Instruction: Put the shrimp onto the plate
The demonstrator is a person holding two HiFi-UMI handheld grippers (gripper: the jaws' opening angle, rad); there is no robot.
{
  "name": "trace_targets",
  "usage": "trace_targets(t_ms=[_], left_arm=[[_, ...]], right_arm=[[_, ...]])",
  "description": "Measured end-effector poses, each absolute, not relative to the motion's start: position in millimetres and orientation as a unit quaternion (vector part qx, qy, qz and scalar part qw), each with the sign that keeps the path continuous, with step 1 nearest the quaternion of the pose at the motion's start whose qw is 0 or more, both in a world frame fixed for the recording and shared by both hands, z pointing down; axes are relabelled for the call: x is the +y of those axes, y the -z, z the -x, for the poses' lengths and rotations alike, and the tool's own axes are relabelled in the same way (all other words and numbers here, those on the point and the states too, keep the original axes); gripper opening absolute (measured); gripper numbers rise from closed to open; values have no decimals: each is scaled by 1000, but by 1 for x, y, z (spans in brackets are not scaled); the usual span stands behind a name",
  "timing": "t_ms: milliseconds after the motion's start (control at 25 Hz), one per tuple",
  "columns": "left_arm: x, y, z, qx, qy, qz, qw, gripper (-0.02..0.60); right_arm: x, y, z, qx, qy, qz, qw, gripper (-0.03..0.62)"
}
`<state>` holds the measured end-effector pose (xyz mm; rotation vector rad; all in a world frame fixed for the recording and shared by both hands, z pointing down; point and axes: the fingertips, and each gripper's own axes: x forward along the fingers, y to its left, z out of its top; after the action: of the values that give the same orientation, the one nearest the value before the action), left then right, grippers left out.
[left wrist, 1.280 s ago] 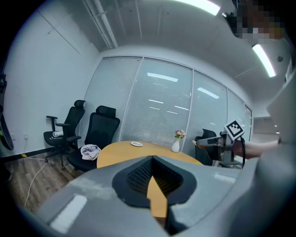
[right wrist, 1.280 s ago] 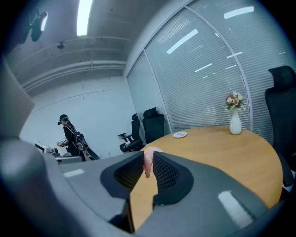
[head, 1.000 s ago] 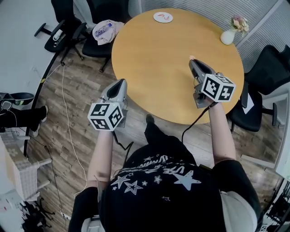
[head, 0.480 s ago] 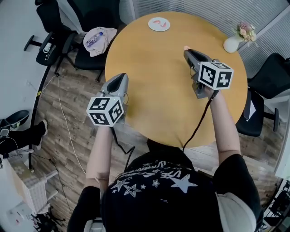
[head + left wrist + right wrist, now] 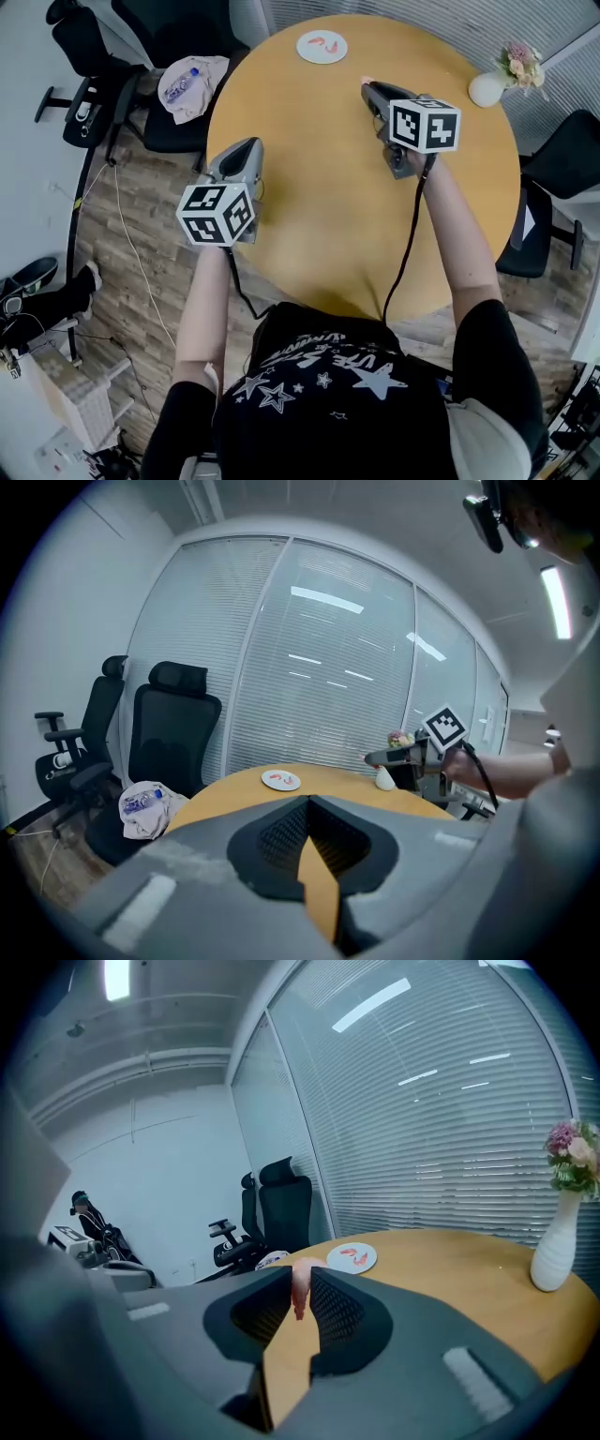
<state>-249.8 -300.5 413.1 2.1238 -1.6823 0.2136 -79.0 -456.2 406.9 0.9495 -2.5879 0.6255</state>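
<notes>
Right tongs (image 5: 300, 1273), slightly parted, pinch a shrimp (image 5: 301, 1290); left tongs (image 5: 308, 798) closed, empty.

Pink shrimp (image 5: 300, 1288), white plate (image 5: 324, 57), honey-yellow table (image 5: 319, 216), white vase (image 5: 487, 90), black chairs (image 5: 562, 159).

Round wooden table (image 5: 328, 197), white vase (image 5: 487, 90) with flowers (image 5: 521, 64) at far right edge. Black chair (image 5: 171, 134) at left, cloth bundle (image 5: 190, 82) with bottle on seat. Second chair (image 5: 551, 230) at right. Cable (image 5: 131, 248) across plank floor (image 5: 103, 309).
</notes>
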Motion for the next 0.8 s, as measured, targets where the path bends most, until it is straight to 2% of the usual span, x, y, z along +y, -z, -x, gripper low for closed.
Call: trace_targets(t_ms=[800], left_arm=[[-417, -470, 296, -543, -92, -802, 232, 2]], right_arm=[[-546, -485, 156, -875, -217, -379, 208, 65]])
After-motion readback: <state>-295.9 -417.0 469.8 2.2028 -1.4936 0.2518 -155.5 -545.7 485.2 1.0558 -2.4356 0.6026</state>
